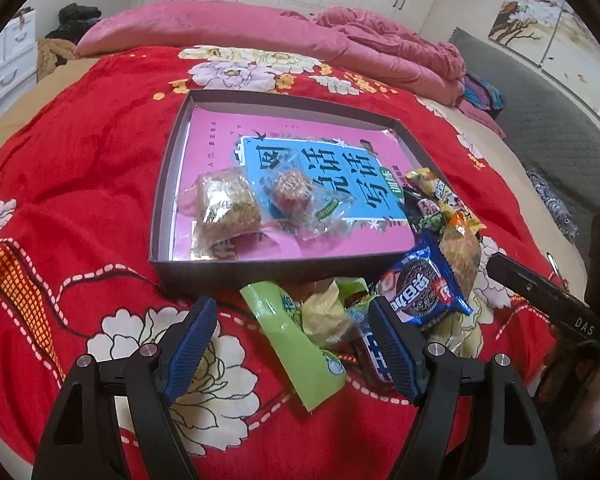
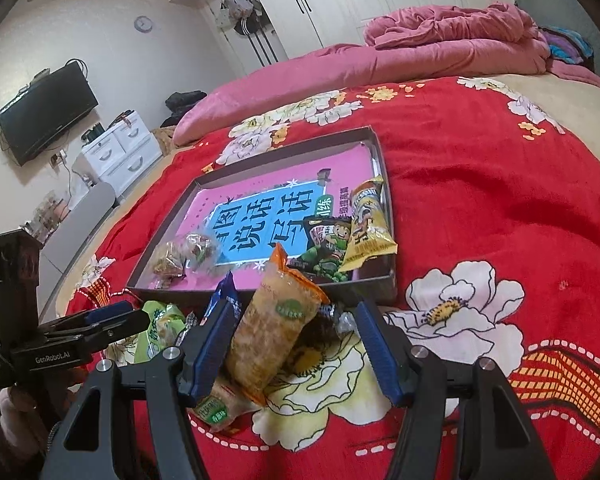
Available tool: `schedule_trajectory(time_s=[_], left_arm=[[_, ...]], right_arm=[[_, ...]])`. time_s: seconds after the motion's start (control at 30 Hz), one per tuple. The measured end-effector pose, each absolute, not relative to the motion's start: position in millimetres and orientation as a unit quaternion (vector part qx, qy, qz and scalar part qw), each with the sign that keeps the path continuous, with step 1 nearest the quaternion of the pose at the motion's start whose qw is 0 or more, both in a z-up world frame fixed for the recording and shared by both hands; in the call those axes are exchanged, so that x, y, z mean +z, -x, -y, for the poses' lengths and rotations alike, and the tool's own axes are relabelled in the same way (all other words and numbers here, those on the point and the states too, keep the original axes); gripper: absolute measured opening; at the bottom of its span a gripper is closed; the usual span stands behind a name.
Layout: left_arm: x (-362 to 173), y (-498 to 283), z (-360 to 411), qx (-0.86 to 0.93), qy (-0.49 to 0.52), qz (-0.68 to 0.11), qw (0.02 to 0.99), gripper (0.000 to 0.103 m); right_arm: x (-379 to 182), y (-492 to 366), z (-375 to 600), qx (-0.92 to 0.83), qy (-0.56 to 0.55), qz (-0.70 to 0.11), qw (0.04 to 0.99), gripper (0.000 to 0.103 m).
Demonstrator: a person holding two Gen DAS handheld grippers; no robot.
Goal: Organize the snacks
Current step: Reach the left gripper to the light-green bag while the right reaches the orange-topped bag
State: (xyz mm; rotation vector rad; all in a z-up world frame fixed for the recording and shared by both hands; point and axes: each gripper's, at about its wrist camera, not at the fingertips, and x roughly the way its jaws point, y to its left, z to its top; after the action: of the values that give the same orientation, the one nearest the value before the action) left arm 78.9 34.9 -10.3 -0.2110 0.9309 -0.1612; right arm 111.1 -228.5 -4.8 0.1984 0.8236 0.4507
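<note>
A shallow dark box (image 1: 162, 216) with a pink and blue book in its bottom lies on the red bed cover. It holds two clear-wrapped cakes (image 1: 226, 206) at its left, and a green pea packet (image 2: 327, 248) and a yellow packet (image 2: 367, 226) at its right. A pile of loose snacks lies in front of it: a green packet (image 1: 296, 346), a blue cookie packet (image 1: 424, 286), an orange-edged rice cracker packet (image 2: 274, 328). My left gripper (image 1: 292, 344) is open around the green packet. My right gripper (image 2: 292, 350) is open around the cracker packet.
The red floral cover (image 1: 80, 160) spreads all round the box. A pink quilt (image 1: 340, 44) lies bunched at the far side of the bed. White drawers (image 2: 120, 148) and a wall television (image 2: 46, 112) stand to the left.
</note>
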Motion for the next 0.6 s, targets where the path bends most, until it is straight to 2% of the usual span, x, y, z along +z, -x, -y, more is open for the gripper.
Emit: schedule_trajectory(time_s=[0.6], left_arm=[[-27, -85, -28, -0.069, 0.099, -0.478, 0.870, 0.079]], right_arm=[[-16, -101, 230, 0.227, -0.132, -0.427, 0.865, 0.061]])
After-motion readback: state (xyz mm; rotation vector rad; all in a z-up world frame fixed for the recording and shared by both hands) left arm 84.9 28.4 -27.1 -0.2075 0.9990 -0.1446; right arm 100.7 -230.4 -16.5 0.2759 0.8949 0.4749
